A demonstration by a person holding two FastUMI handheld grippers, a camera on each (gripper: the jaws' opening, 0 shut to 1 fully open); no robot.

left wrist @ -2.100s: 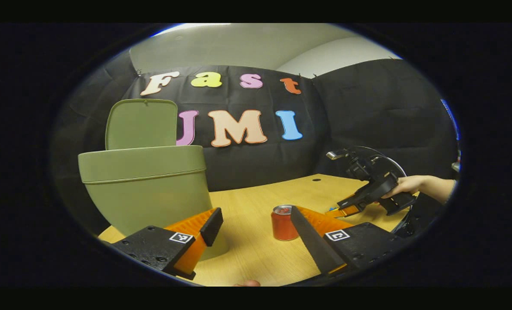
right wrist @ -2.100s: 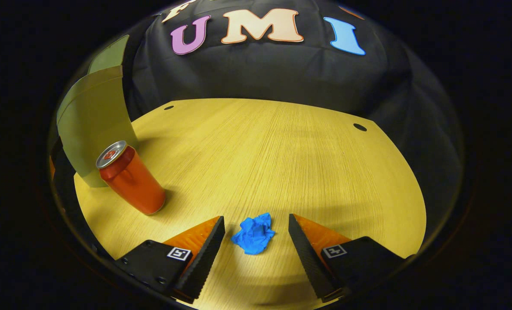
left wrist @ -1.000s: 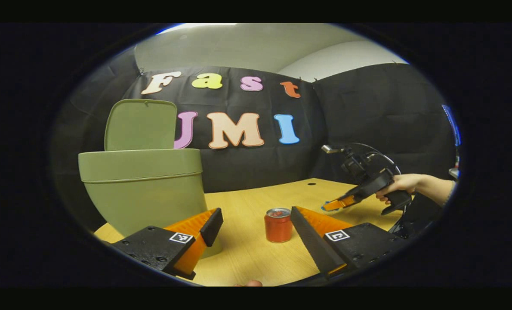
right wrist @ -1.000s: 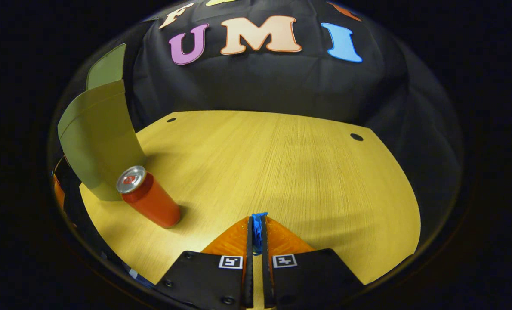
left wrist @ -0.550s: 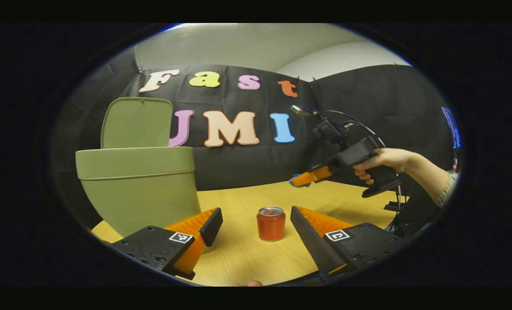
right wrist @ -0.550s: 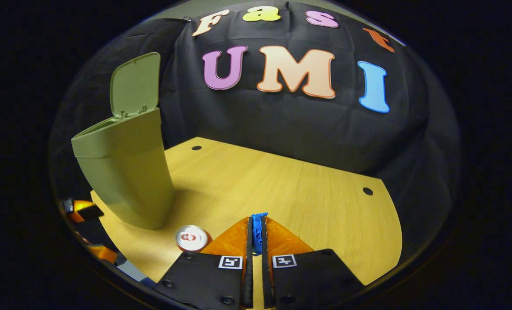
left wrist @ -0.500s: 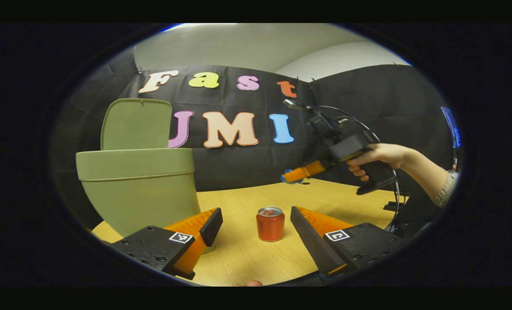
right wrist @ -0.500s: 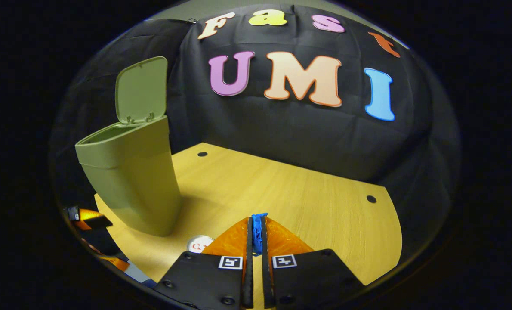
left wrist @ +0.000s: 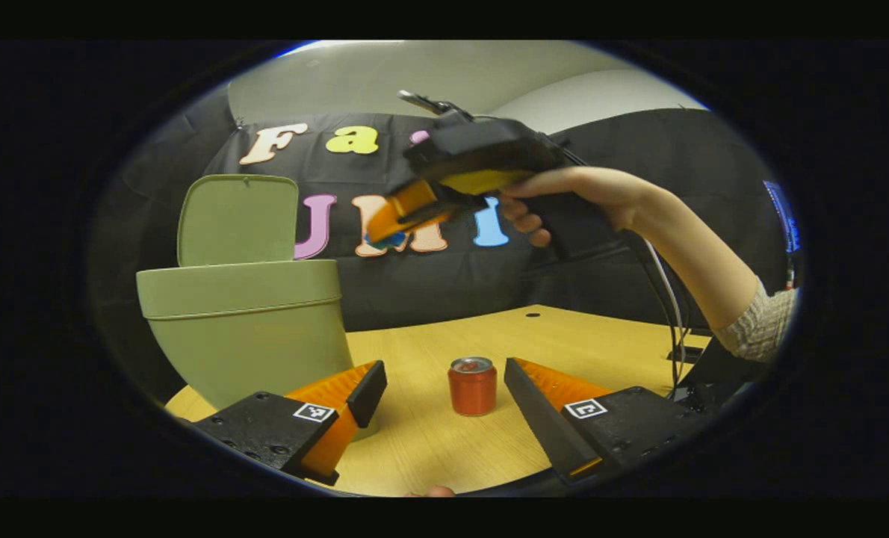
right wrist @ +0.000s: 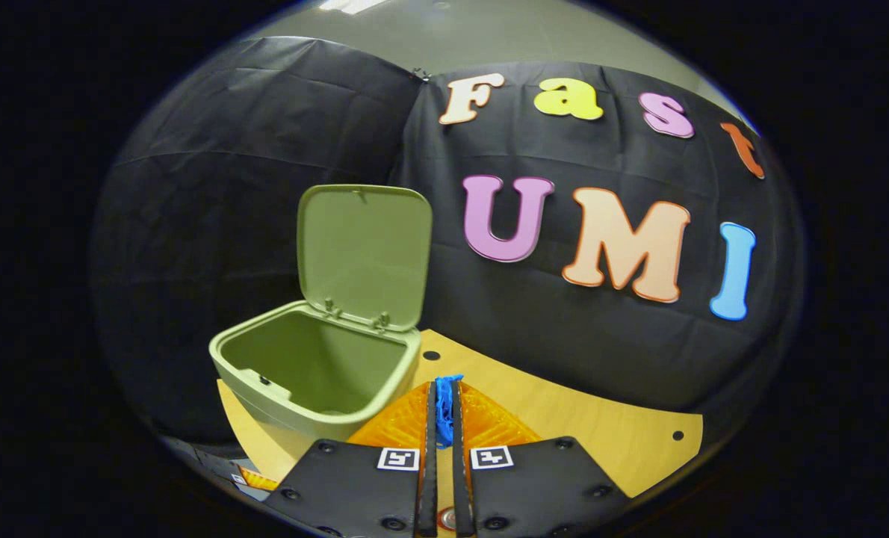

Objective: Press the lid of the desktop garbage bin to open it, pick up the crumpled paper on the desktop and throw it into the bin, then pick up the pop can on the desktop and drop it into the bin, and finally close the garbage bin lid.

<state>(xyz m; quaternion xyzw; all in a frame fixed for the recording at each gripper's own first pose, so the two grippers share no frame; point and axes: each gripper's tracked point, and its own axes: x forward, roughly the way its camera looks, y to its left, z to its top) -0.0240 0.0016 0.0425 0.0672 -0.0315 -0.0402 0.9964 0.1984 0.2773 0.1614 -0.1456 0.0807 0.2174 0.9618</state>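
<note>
The right gripper [right wrist: 442, 409] has its jaws pressed nearly together on the crumpled paper [right wrist: 444, 412], a blue wad squeezed between the two fingers with a tuft poking out past the tips. Just ahead of those tips and a little to their left sits the garbage bin [right wrist: 317, 373], its mouth open and its inside looking empty as far as I can see. The lid [right wrist: 364, 252] stands upright on its hinge at the far rim. From the left gripper view the right gripper [left wrist: 407, 217] is held high in a hand [left wrist: 564, 202], up above the bin's rim level and off to the side of the lid, so the paper is not yet over the opening.

The left gripper [left wrist: 444, 396] hangs low with its jaws spread wide and nothing in them. The pop can [left wrist: 472, 385] stands upright on the desktop [left wrist: 564, 336] just beyond the gap between its fingers, slightly toward the right one, and the bin is beside the left finger.

So, as I judge it, the lid is opened and the paper is picked up; dropping it in, the can, and closing the lid are left.
</note>
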